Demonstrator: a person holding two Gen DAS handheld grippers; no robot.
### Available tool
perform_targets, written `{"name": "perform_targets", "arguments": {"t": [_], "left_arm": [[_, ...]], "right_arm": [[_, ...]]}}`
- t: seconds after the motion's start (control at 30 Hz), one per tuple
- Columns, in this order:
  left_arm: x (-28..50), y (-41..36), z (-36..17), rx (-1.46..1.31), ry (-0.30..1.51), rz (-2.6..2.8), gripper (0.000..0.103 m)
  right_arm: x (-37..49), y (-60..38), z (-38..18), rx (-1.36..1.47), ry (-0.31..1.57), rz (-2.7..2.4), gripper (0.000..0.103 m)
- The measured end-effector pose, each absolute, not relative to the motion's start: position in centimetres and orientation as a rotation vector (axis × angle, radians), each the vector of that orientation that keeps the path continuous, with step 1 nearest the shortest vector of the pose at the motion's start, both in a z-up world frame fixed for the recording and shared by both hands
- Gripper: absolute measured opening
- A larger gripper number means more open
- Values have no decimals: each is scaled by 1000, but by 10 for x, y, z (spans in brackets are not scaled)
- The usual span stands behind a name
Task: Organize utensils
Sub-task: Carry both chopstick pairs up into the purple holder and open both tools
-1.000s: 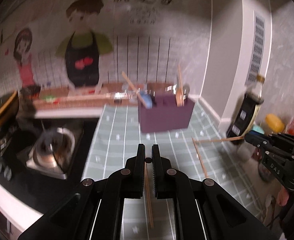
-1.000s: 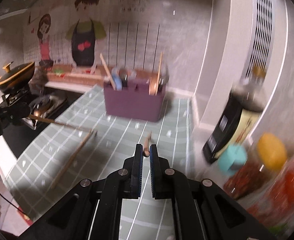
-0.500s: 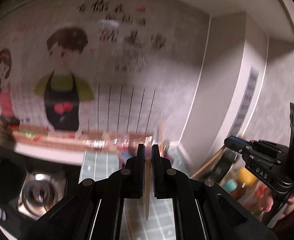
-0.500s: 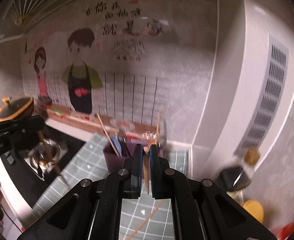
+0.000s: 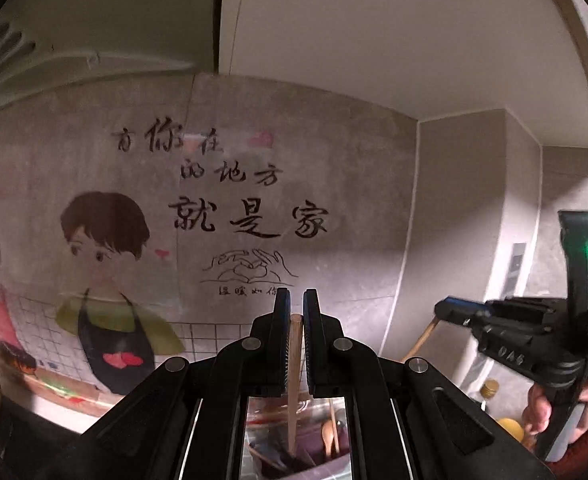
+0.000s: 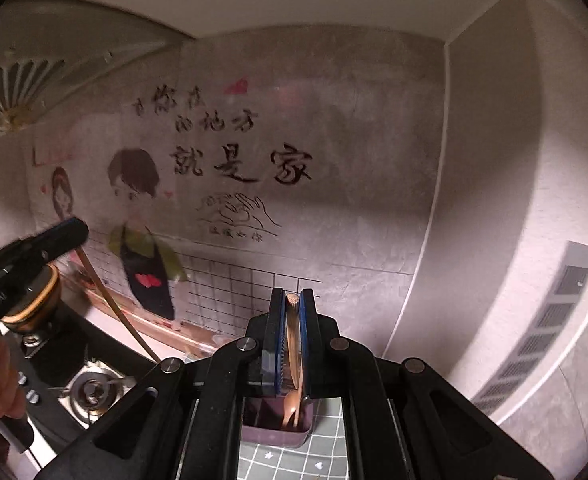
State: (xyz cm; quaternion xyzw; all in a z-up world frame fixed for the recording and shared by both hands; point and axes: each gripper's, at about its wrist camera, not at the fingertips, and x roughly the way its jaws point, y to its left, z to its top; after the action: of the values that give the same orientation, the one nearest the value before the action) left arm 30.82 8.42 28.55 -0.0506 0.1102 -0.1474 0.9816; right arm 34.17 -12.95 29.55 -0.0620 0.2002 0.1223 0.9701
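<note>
Wooden and slim, a chopstick (image 5: 294, 384) stood nearly upright between the jaws of the left gripper (image 5: 296, 312), which were closed on it close to its top end. Its lower end hung down into the purple utensil holder (image 5: 313, 454) that showed through the gap in the gripper body, where a wooden spoon (image 5: 328, 432) and other sticks already leaned. To the left in the left wrist view, the cartoon boy in a black apron (image 5: 112, 308) filled the near part of the grey wall, with the black calligraphy (image 5: 250, 220) to his right. At the far right of that view the right gripper (image 5: 459, 314) reached in, held by a hand (image 5: 549, 408), with a wooden handle angling down from its tip.

In the right wrist view, the left gripper (image 6: 68, 234) came in from the left edge, its chopstick (image 6: 114, 308) slanting down towards the counter. Near it sat a pot with a gold rim (image 6: 38, 296), and a gas burner (image 6: 90, 390) lay lower down. In the middle, the right gripper (image 6: 292, 300) was clamped on a wooden spoon handle (image 6: 294, 344), whose round end showed at the fingertips. The spoon's bowl hung in the right part of the purple holder (image 6: 278, 428), which stood on the grey-green tiled counter (image 6: 294, 460). A louvred vent (image 6: 541, 340) marked the right wall.
</note>
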Motion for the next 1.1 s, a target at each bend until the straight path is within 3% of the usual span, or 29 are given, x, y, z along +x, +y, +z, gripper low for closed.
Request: {"name": "perform_targets", "arguments": {"t": [0.4,0.8,1.03,1.1], "left_arm": [[413,85,177,-172,477,-280,6],[451,74,85,-206,681,-282,7],[450,71,86,-231,682,-304,8],[447,71,96,-227,662,-308,9]], "right_arm": [[435,-109,192,-142,646,251,6],[481,-106,109,-154,825,242,6],[483,-113,107,-104,823,277,10],[477,-115,111,-120,793,255,19]]}}
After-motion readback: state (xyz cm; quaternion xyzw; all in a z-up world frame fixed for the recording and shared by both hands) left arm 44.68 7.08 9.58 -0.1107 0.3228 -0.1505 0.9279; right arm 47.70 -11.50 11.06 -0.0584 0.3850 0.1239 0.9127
